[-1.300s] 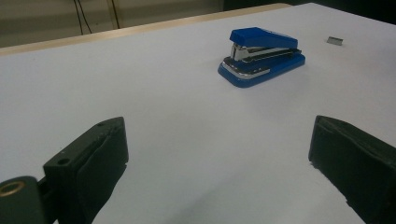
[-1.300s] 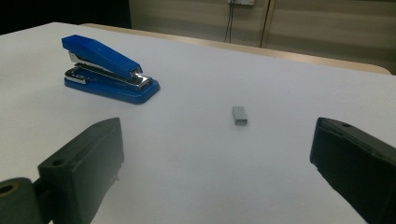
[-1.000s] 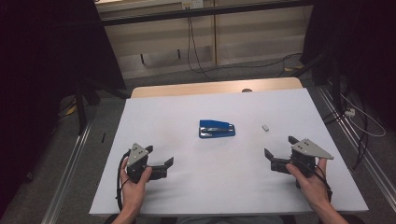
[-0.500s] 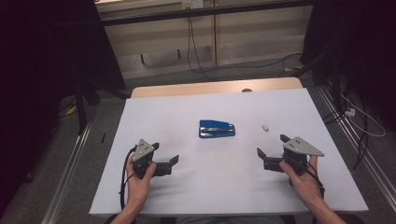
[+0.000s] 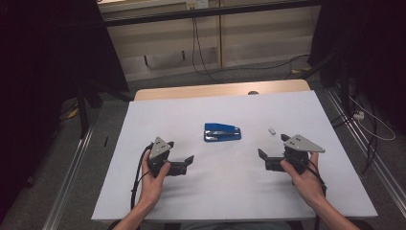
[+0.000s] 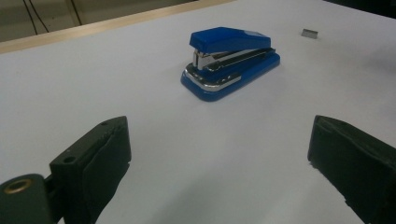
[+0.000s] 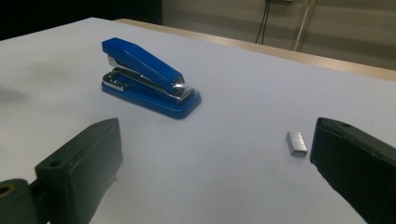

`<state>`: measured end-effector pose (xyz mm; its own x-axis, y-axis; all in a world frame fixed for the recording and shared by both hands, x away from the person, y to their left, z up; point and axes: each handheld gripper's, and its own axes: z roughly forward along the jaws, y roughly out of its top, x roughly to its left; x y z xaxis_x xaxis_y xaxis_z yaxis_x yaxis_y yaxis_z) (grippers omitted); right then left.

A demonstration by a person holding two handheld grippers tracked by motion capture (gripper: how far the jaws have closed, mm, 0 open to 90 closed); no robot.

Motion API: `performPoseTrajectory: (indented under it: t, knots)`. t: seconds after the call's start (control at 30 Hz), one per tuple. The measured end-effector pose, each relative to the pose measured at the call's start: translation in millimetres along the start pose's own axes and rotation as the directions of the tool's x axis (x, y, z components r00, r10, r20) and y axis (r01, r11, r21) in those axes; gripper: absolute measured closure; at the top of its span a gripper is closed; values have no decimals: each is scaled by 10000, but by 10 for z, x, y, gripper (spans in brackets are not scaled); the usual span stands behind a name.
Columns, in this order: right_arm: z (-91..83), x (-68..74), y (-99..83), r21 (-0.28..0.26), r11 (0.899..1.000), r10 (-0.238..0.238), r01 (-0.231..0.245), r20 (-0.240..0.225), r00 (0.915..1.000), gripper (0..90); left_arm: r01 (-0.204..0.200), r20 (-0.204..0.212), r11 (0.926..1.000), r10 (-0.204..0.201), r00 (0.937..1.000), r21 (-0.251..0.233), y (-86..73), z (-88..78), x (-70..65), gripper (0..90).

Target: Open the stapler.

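At the left of the table (image 5: 143, 143), the left gripper (image 5: 184, 163) is held in the person's left hand (image 5: 154, 184), low over the white surface, its fingers (image 6: 91, 161) spread wide with nothing between them. A black cable loops from it down beside the wrist. It points toward the table's middle, and in the left gripper view the stapler sits ahead, between and beyond the two fingers, well apart from them.

At the centre lies the blue stapler (image 5: 222, 132), flat on its base and closed, its long side running across the table. Its chrome nose faces the left gripper side in the left gripper view.

Right of the stapler, near it but not touching, lies a small grey strip of staples (image 5: 272, 130) on the bare surface. In the right gripper view this strip (image 7: 296, 143) rests just beside the inner edge of one finger; contact cannot be determined.

At the right, the right gripper (image 5: 264, 158) is held in the right hand (image 5: 306, 179), likewise low, fingers released and gaping, grasping nothing, aimed toward the stapler (image 7: 148, 79).
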<state>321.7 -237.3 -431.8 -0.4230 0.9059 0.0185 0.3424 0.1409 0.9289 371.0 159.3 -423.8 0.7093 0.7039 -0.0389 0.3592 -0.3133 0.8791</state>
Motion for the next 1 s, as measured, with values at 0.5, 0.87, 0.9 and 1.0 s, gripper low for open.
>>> performPoseTrajectory:
  t: [0.5,0.87,0.9,1.0]
  knots:
    - [239,49,155,-222,9994,-286,275,-471,9985,16,-231,57,9991,233,9997,-364,183,243,61,49]
    - [404,49,243,-425,9990,84,-111,-625,9980,83,-334,58,9987,336,9994,-374,311,452,90,47]
    - [426,53,250,-437,9990,94,-125,-715,9974,89,-270,135,9988,276,9995,-417,319,459,89,49]
    - [489,68,252,-360,9993,-119,95,-673,9977,74,-385,190,9987,392,9991,-329,346,477,82,51]
